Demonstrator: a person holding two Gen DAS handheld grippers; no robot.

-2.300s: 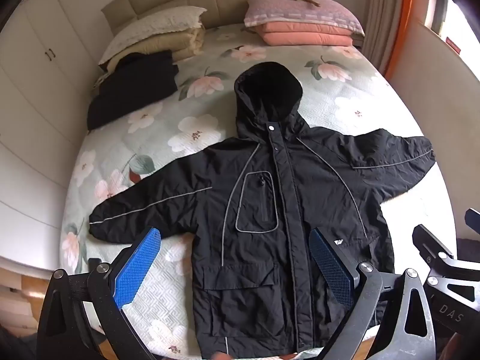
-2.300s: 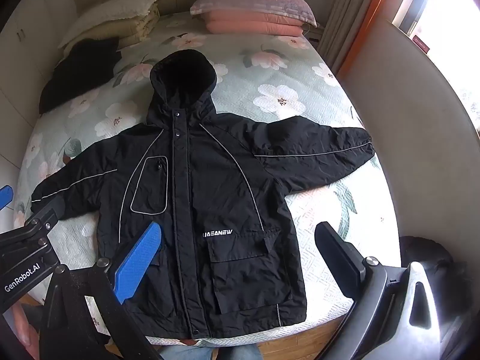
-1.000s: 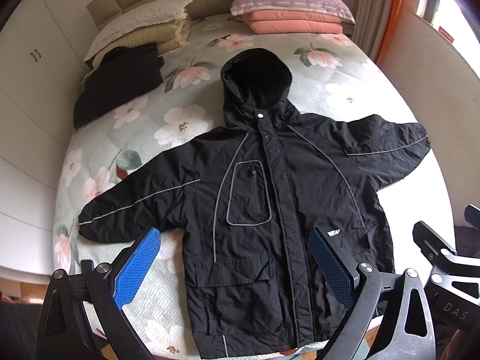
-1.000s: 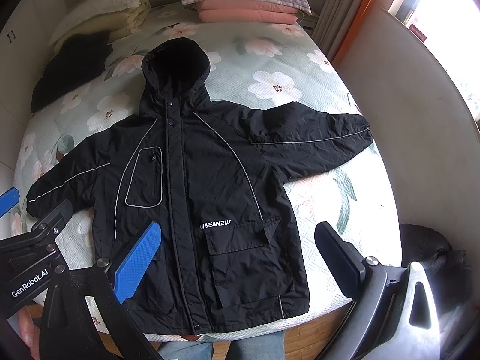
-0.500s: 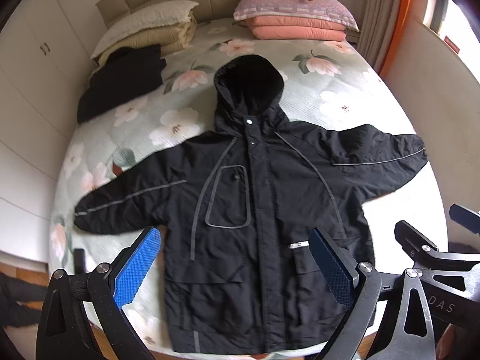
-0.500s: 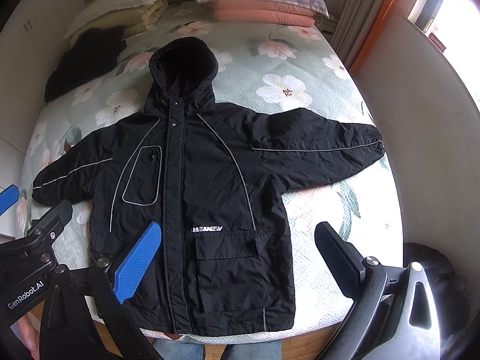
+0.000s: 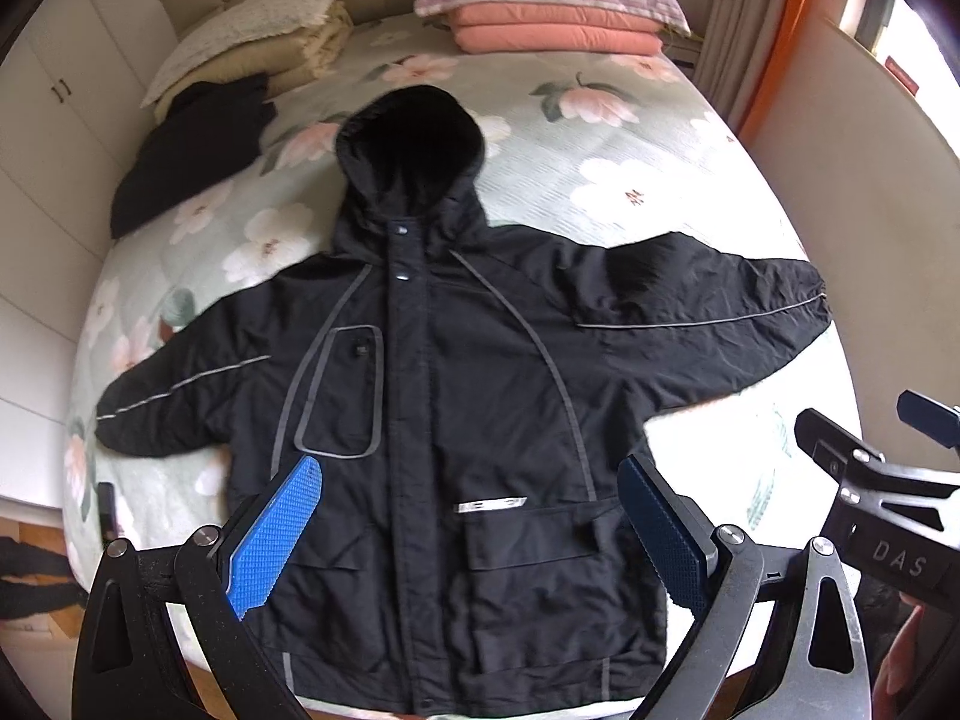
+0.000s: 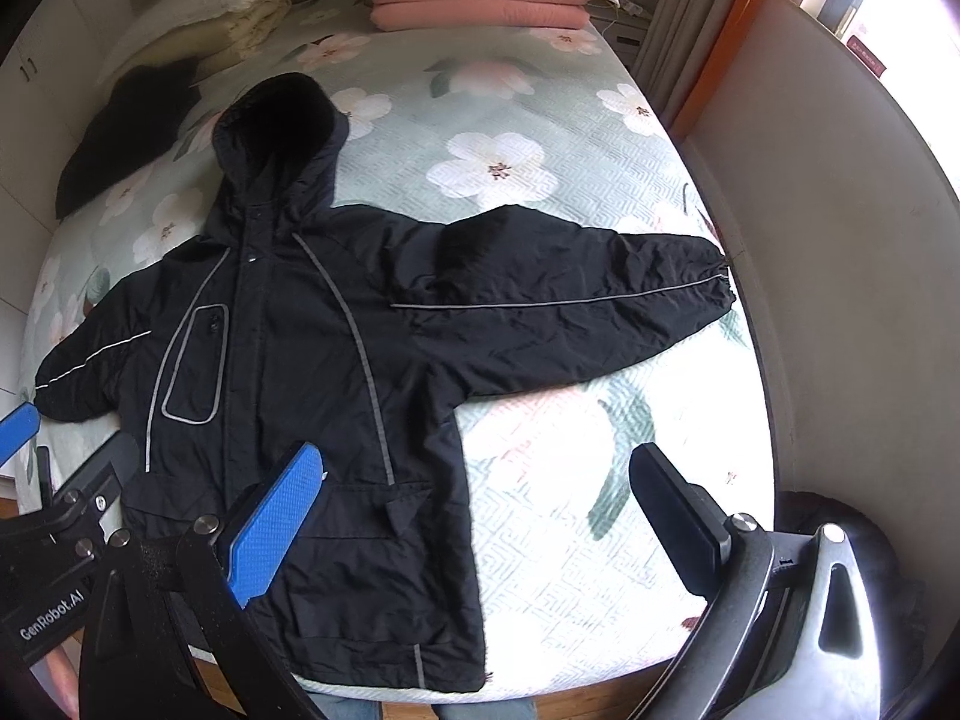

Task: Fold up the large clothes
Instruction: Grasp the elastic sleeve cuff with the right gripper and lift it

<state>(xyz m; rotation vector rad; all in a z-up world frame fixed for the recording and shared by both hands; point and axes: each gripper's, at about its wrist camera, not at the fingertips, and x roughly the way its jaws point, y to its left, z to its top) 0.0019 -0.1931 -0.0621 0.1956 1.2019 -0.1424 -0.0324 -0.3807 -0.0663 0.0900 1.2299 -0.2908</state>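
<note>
A black hooded jacket (image 7: pixel 456 396) (image 8: pixel 288 360) with grey piping lies flat, front up, on a floral bed (image 7: pixel 630 168) (image 8: pixel 540 192). Both sleeves are spread out sideways and the hood points toward the pillows. My left gripper (image 7: pixel 474 528) hovers open above the jacket's lower front, near the hem. My right gripper (image 8: pixel 480 516) is open too, held over the jacket's right hem corner and the bedspread beside it. Neither gripper holds any cloth. Each gripper's frame shows at the edge of the other's view.
A folded dark garment (image 7: pixel 192 150) lies at the bed's far left beside cream pillows (image 7: pixel 258 42). Pink pillows (image 7: pixel 552 12) are stacked at the headboard. A white wall (image 8: pixel 852 300) and curtain run along the right side; white cupboards (image 7: pixel 36 192) stand left.
Both grippers have moved closer to the bed and to the right, so the jacket fills more of each view. The jacket itself has not moved. Both stay open.
</note>
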